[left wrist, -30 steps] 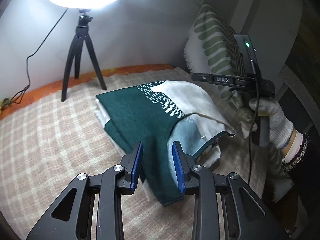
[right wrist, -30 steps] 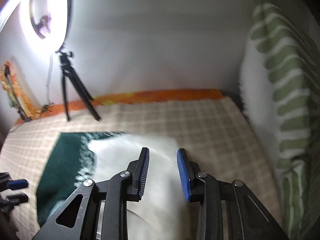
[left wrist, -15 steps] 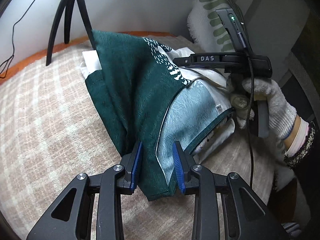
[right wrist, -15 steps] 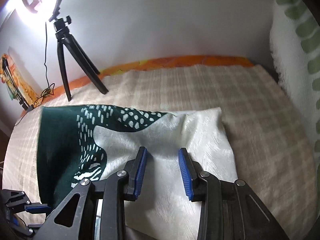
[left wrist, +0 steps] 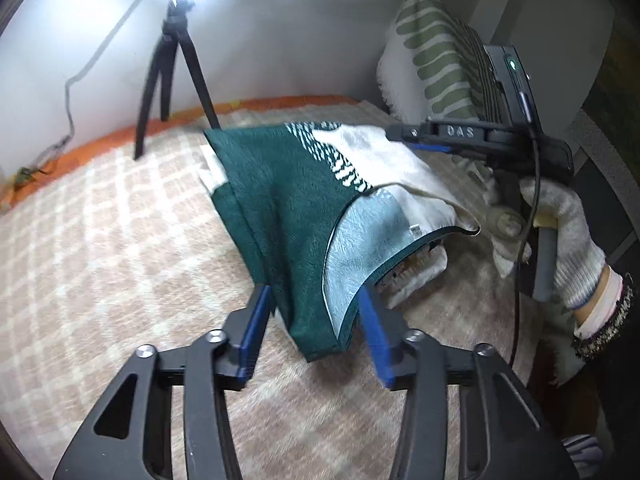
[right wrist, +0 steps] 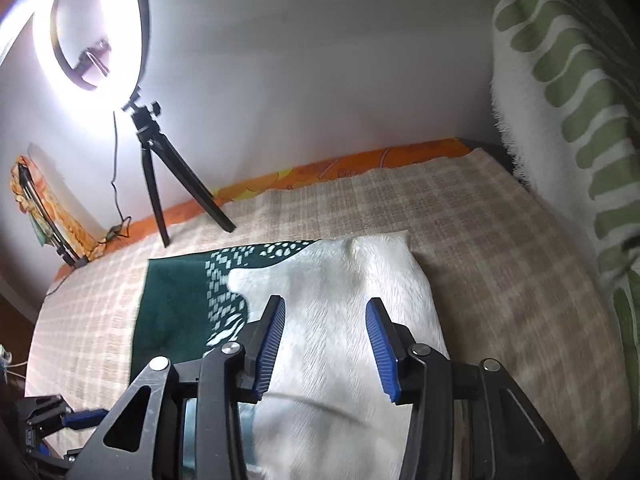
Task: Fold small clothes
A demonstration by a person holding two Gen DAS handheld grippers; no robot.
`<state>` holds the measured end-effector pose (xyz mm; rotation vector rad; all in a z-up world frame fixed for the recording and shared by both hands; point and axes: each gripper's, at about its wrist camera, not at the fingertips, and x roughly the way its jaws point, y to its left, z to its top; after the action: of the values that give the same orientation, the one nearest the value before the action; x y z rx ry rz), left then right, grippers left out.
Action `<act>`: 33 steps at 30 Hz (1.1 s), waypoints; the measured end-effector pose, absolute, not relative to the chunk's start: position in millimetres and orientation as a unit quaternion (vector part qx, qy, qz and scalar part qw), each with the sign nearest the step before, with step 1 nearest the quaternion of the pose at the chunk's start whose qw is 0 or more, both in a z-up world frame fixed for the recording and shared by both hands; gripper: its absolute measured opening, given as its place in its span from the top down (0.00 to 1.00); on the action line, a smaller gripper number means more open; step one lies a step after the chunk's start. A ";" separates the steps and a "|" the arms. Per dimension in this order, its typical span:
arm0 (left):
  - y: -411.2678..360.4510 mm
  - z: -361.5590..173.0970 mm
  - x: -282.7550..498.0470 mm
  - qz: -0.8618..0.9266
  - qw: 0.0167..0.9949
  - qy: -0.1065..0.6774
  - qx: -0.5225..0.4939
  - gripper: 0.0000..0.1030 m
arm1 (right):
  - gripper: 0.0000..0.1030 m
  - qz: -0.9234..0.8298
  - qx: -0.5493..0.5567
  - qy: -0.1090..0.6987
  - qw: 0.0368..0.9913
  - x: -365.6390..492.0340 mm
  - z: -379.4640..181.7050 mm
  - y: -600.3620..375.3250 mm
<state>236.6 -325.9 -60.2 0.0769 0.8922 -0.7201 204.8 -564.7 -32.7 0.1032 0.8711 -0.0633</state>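
Fingers of the left gripper [left wrist: 316, 330] were opening, the dark green corner of the garment [left wrist: 288, 216] hanging between them with a gap showing at each pad, so no grip was left on it. Fingers of the right gripper [right wrist: 326, 344] were opening too, spread above the cream half of the garment [right wrist: 340, 300]; the pads looked clear of the cloth, though contact at the near hem could not be told from this view. Garment lay doubled over on the checked blanket [left wrist: 100, 248], its far edge toward the tripod [left wrist: 172, 80], the cushion [right wrist: 568, 120] well off to its right. Seen from the left wrist, the top layer stood lifted at the near side, showing pale lining and a second fold beneath. Judged step: release after one fold laid over. Next move probably calls for both grippers to back away from the garment without dragging the top layer, then take a fresh pinch for a cross fold.
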 end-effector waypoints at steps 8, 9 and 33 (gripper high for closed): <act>-299.8 -26.9 196.8 -0.331 0.865 0.375 0.037 0.36 | 0.36 -0.036 0.040 0.395 0.917 160.1 -11.0 -534.0; -298.4 -24.4 192.0 -0.329 0.868 0.370 0.039 0.32 | 0.32 -0.036 0.039 0.390 0.919 153.3 -8.0 -529.4; -240.1 8.3 92.3 -0.306 0.903 0.297 0.061 0.17 | 0.00 -0.074 0.003 0.346 0.935 42.4 11.7 -438.8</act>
<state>92.3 -240.1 8.3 0.1271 0.6134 -0.6328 42.4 -438.8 11.7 0.0067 0.7079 -0.1522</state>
